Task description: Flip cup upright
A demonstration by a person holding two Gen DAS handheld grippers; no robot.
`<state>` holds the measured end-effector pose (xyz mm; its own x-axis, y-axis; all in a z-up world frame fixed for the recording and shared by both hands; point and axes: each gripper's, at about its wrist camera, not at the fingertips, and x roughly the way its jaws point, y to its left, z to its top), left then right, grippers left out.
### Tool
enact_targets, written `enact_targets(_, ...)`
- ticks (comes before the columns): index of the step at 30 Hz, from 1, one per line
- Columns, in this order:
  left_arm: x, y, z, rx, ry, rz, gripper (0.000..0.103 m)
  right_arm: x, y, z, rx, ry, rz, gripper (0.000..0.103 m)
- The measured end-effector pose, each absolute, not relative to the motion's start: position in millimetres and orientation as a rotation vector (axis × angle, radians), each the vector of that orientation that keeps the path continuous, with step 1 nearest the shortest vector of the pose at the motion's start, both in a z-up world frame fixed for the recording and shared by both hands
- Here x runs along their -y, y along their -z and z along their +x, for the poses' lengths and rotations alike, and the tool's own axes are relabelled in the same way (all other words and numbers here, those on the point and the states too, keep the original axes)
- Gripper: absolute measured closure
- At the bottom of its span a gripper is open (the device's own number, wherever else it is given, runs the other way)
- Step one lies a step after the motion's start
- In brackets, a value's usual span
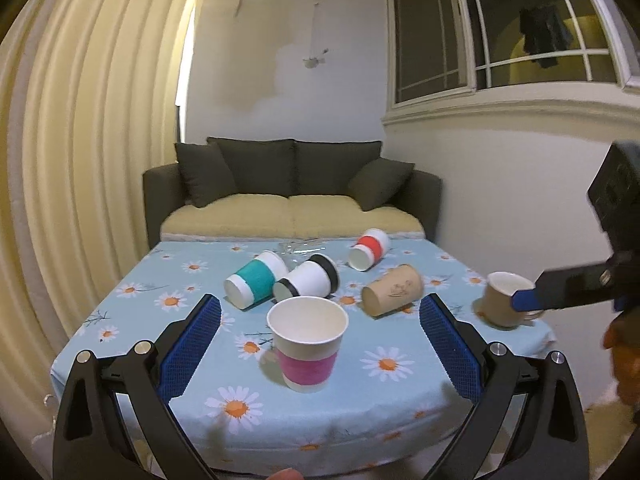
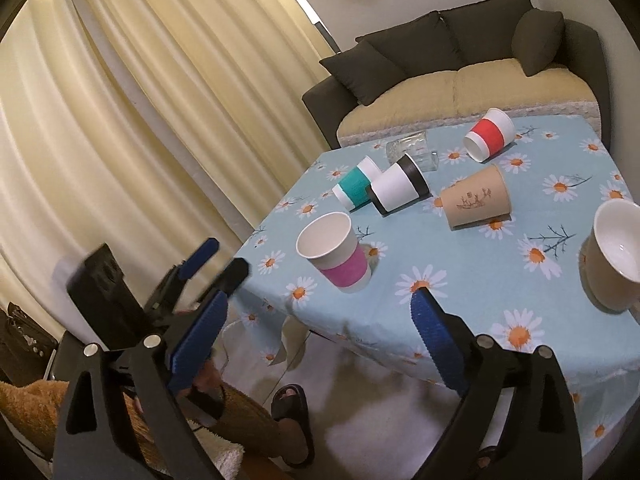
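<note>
Left wrist view: fingers (image 1: 320, 320) apart, empty; close them squarely around the lying teal cup (image 1: 254, 282), then tip it up.

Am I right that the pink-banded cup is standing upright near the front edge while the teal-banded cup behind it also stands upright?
Not quite: the teal-banded cup lies on its side, as the left wrist view shows. The pink-banded cup does stand upright near the front edge of the table.
</note>
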<state>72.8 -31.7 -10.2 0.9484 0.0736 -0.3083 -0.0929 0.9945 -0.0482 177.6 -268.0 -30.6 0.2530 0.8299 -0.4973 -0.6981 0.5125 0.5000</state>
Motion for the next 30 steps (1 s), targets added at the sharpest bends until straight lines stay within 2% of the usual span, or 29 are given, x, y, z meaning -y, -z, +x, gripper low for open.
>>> enact_targets(16, 8.1, -36.9, 12.7, -0.400, 0.068, -0.061, 0.006, 263.8, 6.0, 111.7, -0.689, -1.016, 0.133, 0.005)
enact_targets(25, -5.3, -28.1, -11.1, -0.396, 0.065, -0.061, 0.006, 268.6, 6.2, 75.7, -0.519, -0.930, 0.027, 0.005)
enact_targets(30, -10.2, -15.1, -11.4, -0.413, 0.057, -0.072, 0.006, 276.0, 15.9, 74.9, -0.521, -0.912, 0.037, 0.005)
